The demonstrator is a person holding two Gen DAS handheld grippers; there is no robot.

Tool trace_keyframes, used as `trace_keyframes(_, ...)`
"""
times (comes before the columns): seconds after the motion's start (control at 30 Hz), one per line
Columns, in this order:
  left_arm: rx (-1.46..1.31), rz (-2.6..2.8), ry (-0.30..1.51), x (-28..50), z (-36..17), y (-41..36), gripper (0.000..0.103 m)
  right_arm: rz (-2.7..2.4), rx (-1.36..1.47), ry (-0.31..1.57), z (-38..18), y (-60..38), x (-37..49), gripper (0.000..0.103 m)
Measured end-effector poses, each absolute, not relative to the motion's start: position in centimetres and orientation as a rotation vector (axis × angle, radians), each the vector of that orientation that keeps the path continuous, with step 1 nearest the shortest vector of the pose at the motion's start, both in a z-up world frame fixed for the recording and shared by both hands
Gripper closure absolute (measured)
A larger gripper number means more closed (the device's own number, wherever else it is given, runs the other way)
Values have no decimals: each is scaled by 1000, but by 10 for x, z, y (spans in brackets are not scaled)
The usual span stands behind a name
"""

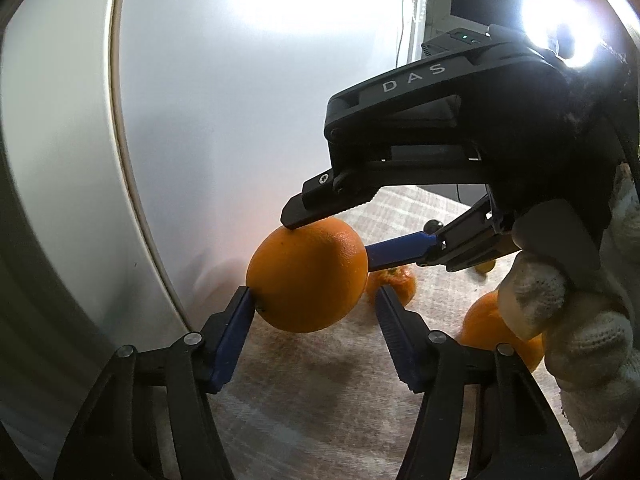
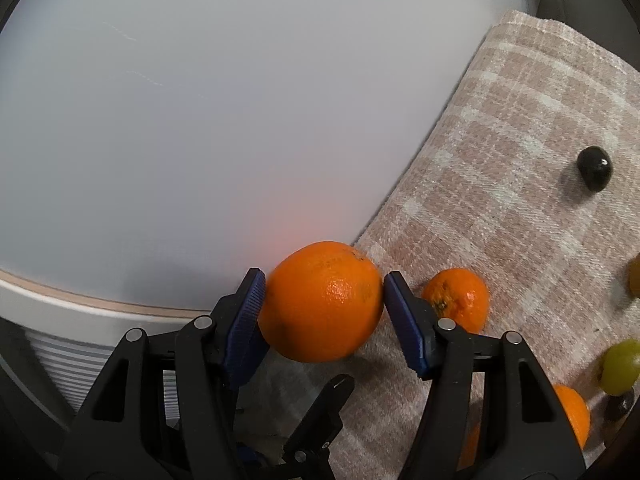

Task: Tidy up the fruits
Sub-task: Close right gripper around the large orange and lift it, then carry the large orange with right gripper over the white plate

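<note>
A bare white table (image 2: 200, 100) is seen to the left of the checked pink-and-cream cloth (image 2: 520, 160). At the cloth's left edge, where it meets the white surface, a large orange (image 2: 320, 304) is held. Its rind is bright, glossy and finely dimpled, a small dark stem scar is shown near its top, and an orange glow is cast on the table beside it. Whether the cloth is touched by it cannot be told.

The orange is pinched by the right tool (image 2: 325, 278), with both blue ribbed pads pressed against its sides. In the left wrist view the left tool (image 1: 313, 291) is spread around the same fruit. Its left-hand pad is laid against the rind, while a slim gap is left at the other pad. The right tool is gripped by a hand (image 1: 580, 312) in a white knitted glove.

Further onto the cloth, just right of the held fruit, a smaller mandarin (image 2: 456, 300) with a rougher skin is found. Towards the cloth's right side a dark grape (image 2: 595, 174), a green grape (image 2: 620, 366) and a second orange (image 2: 572, 412) are scattered.
</note>
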State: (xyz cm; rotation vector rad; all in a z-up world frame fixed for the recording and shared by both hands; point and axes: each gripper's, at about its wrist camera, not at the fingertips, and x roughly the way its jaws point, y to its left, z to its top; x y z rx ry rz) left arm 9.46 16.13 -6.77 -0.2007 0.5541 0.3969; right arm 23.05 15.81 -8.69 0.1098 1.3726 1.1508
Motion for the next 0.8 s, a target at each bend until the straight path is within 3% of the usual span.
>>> trace_keyframes(0.8,-112,269,470,74,-23,83,42,1129,226,1248,-26,-15,266,39)
